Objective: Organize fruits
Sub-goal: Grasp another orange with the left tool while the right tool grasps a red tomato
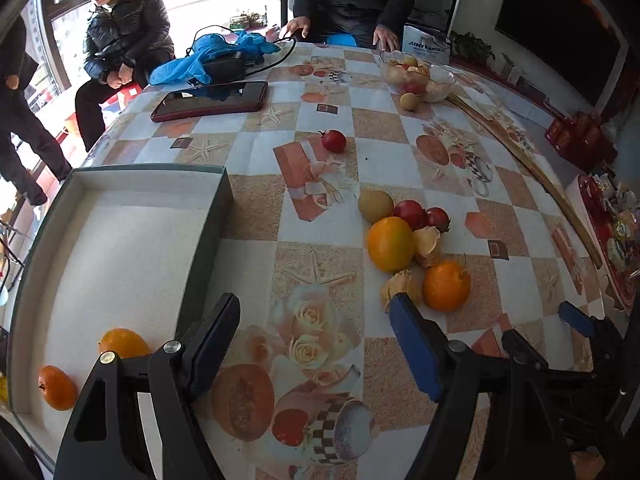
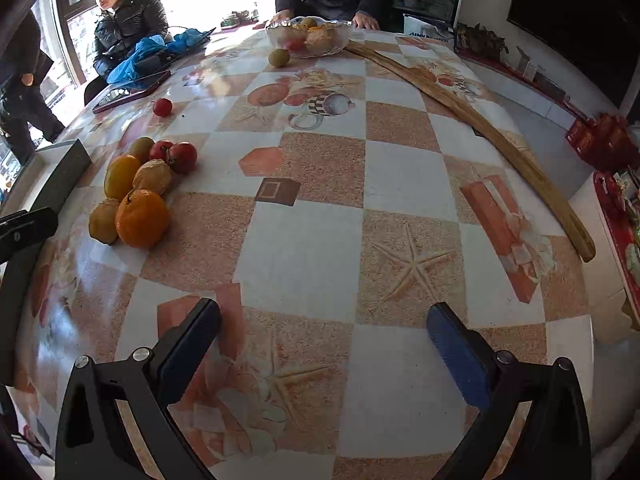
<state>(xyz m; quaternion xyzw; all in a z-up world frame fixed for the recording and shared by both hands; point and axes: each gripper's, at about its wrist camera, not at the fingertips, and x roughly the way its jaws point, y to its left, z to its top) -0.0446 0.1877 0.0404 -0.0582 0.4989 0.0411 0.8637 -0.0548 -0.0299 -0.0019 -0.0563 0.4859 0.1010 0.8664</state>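
A dark box (image 1: 208,216) with a white inside sits at the left and holds two oranges (image 1: 124,342) (image 1: 58,388). On the patterned table, a heap of fruit (image 1: 400,240) lies to its right: a big yellow orange (image 1: 390,244), a smaller orange (image 1: 446,286), red tomatoes (image 1: 408,214) and brownish pieces. One tomato (image 1: 334,141) lies alone farther back. My left gripper (image 1: 316,320) is open and empty, between the box and the heap. My right gripper (image 2: 322,320) is wide open over bare tablecloth, with the heap (image 2: 140,188) to its upper left.
A glass bowl of fruit (image 1: 434,92) stands at the far edge with a loose yellowish fruit (image 1: 409,101) beside it. A tablet in a red case (image 1: 210,102), a blue cloth (image 1: 180,68) and a long wooden stick (image 2: 480,124) lie on the table. People sit behind the table.
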